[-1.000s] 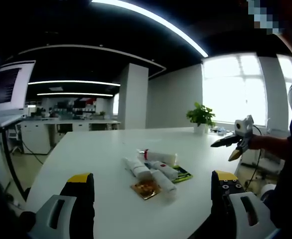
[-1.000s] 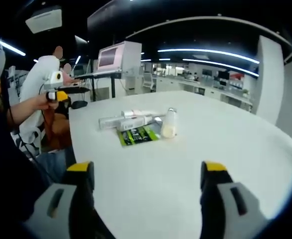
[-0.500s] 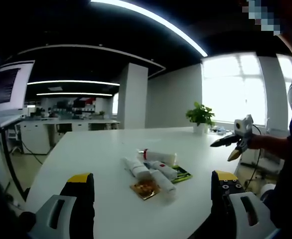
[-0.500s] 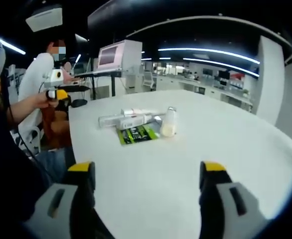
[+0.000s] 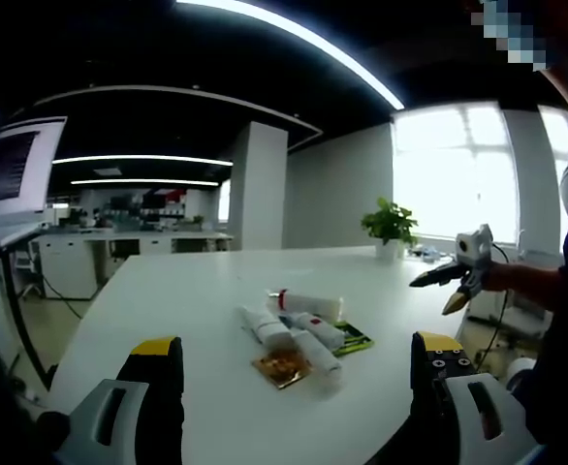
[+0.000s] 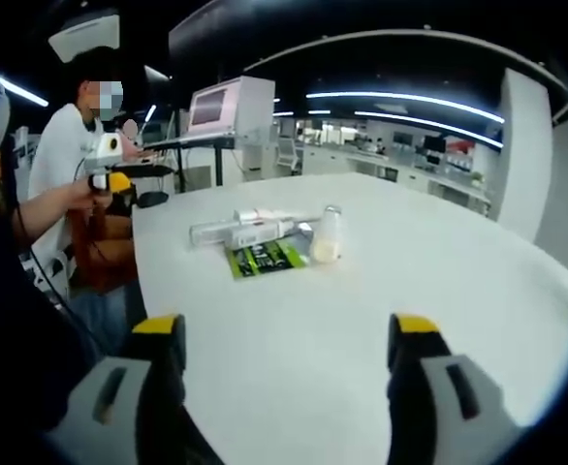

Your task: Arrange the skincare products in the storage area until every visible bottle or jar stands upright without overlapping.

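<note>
Meanwhile, both sets of tongs are held apart and empty above the near edge of the white table [image 5: 216,281]. The left tongs [image 5: 294,387] and right tongs [image 6: 284,373] are kept well short of the skincare products [image 5: 299,334], which are seen lying on their sides, bunched together over a green packet [image 6: 265,260] mid-table. A potted plant [image 5: 391,228] is visible at the far edge

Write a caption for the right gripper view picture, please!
Open right gripper faces skincare bottles lying in a heap on the white table.
</note>
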The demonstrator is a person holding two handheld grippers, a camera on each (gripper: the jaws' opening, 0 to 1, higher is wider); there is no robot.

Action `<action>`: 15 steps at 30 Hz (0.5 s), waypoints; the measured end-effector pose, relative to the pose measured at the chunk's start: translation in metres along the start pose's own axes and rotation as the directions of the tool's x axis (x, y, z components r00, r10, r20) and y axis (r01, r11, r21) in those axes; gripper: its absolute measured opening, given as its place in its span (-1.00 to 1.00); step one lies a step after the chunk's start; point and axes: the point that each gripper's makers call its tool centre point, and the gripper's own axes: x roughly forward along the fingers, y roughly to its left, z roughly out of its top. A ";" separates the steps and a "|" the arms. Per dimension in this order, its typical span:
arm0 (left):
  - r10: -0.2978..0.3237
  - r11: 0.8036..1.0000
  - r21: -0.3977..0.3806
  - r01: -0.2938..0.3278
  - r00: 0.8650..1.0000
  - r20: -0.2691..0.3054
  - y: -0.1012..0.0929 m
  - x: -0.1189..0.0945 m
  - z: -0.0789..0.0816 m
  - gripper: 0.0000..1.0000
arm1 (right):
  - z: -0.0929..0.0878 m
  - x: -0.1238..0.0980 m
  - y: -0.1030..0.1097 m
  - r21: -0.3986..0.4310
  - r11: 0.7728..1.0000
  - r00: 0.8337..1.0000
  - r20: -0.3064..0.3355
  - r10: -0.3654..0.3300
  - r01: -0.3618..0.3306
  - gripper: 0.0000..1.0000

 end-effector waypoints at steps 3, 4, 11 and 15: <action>0.001 1.000 -0.002 -0.001 1.000 0.001 0.000 -0.001 0.000 0.99 | 0.001 -0.001 -0.001 0.000 1.000 1.000 0.002 -0.002 0.002 0.76; 0.002 1.000 -0.002 -0.002 1.000 0.000 0.000 -0.001 0.000 0.99 | 0.001 -0.001 -0.001 0.000 1.000 1.000 0.002 -0.002 0.002 0.76; 0.002 1.000 0.001 -0.002 1.000 0.005 -0.002 -0.002 0.002 0.99 | 0.001 -0.001 -0.001 -0.003 1.000 1.000 0.002 -0.001 0.001 0.76; 0.003 1.000 0.007 -0.003 1.000 0.012 -0.003 -0.004 0.004 0.99 | 0.004 -0.003 -0.002 -0.007 1.000 1.000 0.003 -0.008 0.008 0.76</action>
